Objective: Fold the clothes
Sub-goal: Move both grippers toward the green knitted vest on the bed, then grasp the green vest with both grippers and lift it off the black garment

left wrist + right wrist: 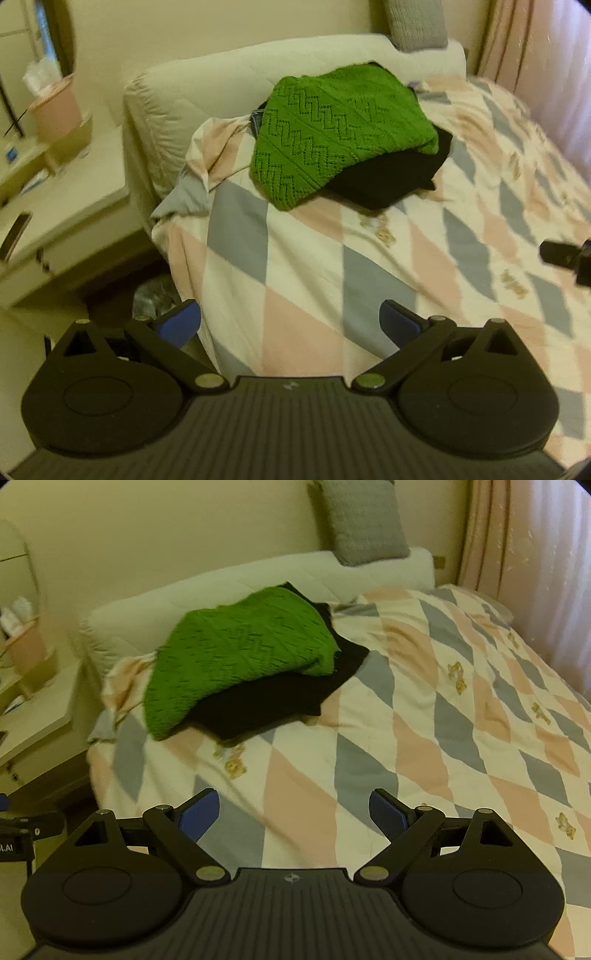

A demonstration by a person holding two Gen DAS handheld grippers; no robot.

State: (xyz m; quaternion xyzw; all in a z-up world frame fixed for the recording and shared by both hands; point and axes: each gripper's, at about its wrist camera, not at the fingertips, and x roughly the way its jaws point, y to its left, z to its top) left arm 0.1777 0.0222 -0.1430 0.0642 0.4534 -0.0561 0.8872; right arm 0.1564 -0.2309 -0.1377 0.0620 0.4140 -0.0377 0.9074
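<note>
A folded green knit sweater (340, 129) (240, 653) lies on top of a folded black garment (399, 173) (280, 698), stacked near the head of the bed. My left gripper (290, 326) hovers open over the bed's near left corner, well short of the pile, nothing between its blue pads. My right gripper (293, 818) is open too, above the quilt in front of the pile, also holding nothing. Part of the right gripper (565, 258) shows at the right edge of the left wrist view. The left gripper's edge (22, 827) shows at the far left of the right wrist view.
The bed carries a pink, grey and white diamond quilt (369, 280) (443, 716) and a cream headboard (221, 85). A grey cushion (364, 520) leans on the wall. A white nightstand (66, 206) with a pink bin (55, 110) stands left. Pink curtains (524, 565) hang right.
</note>
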